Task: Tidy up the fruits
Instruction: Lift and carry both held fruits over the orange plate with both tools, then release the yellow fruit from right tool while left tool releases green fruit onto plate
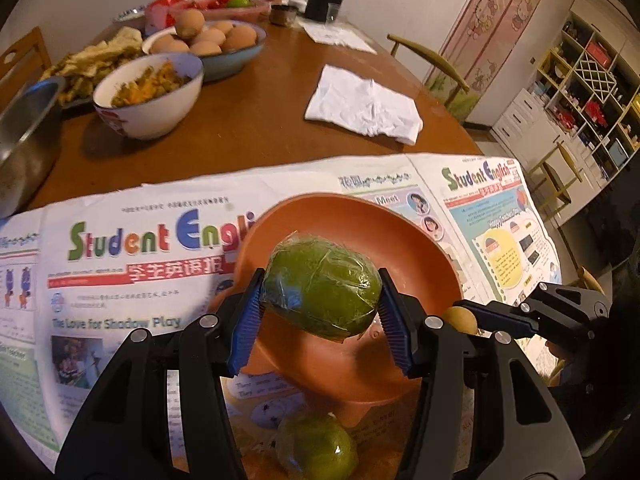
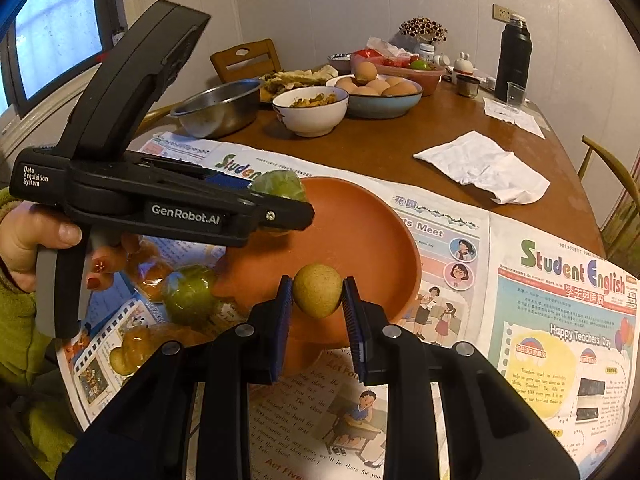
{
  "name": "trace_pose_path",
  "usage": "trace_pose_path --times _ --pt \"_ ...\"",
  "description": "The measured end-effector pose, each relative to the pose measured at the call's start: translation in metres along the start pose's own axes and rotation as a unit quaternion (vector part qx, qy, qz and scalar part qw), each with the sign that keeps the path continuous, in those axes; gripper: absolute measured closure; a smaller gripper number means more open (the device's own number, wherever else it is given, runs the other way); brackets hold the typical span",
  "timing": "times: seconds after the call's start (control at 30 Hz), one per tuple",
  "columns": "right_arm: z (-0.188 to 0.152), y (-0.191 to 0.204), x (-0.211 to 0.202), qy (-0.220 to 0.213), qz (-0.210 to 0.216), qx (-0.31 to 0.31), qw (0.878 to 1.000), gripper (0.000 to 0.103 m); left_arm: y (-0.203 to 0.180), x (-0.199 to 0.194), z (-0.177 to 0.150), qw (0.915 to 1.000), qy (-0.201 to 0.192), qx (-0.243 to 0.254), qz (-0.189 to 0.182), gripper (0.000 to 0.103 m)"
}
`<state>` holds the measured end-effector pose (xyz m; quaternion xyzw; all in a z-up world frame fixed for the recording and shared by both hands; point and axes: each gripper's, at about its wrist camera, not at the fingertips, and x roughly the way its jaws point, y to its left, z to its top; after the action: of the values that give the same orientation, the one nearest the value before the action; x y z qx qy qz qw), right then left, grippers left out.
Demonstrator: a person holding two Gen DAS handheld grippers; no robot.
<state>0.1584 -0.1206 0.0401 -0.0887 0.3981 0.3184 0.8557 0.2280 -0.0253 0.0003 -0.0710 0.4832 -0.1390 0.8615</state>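
Observation:
An orange-brown bowl (image 1: pixel 420 264) stands on newspaper; it also shows in the right wrist view (image 2: pixel 360 232). My left gripper (image 1: pixel 320 292) is shut on a green fruit wrapped in plastic film (image 1: pixel 320 284) and holds it above the bowl; the fruit shows in the right wrist view (image 2: pixel 278 186) too. My right gripper (image 2: pixel 316 300) is shut on a small round tan fruit (image 2: pixel 317 290) over the bowl's near rim; that fruit shows in the left wrist view (image 1: pixel 460 318). Another wrapped green fruit (image 1: pixel 320 448) (image 2: pixel 190 294) and orange and yellow fruits (image 2: pixel 150 272) lie on the paper left of the bowl.
Newspaper (image 2: pixel 560 300) covers the near table. Behind it stand a steel basin (image 2: pixel 218 108), a white bowl of food (image 2: pixel 310 110), a blue bowl of eggs (image 2: pixel 380 92), a crumpled white napkin (image 2: pixel 484 168), a black flask (image 2: pixel 512 60) and a plastic cup (image 2: pixel 515 94).

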Motion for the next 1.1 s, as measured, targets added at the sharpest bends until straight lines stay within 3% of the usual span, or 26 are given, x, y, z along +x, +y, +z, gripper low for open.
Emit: trace_pose_path --times 1.1 --pt "0.002 0.001 0.028 0.033 0.010 -0.007 0.999 0.078 0.000 0.021 0.006 0.9997 0.023 0.001 -0.003 0.057"
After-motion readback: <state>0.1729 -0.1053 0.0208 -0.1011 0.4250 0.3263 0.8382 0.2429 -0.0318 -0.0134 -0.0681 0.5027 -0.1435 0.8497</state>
